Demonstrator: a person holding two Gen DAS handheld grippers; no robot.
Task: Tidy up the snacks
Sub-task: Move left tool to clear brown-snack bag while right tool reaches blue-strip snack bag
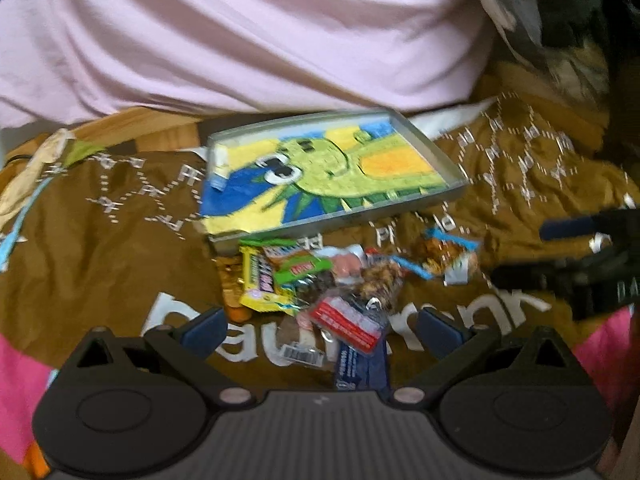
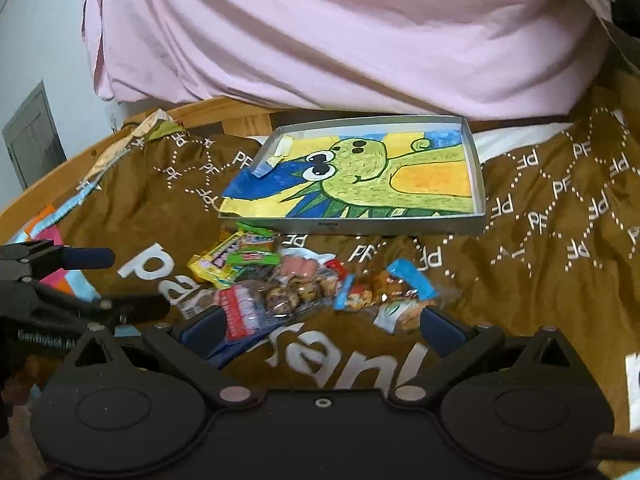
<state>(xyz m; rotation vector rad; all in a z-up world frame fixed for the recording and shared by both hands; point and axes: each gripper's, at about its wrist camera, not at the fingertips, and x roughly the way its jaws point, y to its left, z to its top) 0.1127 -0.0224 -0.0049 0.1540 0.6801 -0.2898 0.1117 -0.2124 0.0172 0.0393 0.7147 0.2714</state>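
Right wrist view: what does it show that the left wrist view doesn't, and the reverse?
Only the right wrist view shows the grey wall panel at far left and the left gripper coming in from the left side, jaws open.

Only the left wrist view shows the right gripper at its right edge, jaws open, and a dark blue packet nearest the camera.

Both show the empty tray with the green cartoon drawing, the snack pile on the brown cloth in front of it, and the pink sheet behind.

Brown cloth (image 2: pixel 540 264) is being patterned with white dotted "PF" diamonds. Grey tray (image 2: pixel 479 184) is being lined with a green, yellow, blue cartoon. Pink sheet (image 2: pixel 320 32) is being shown plain.
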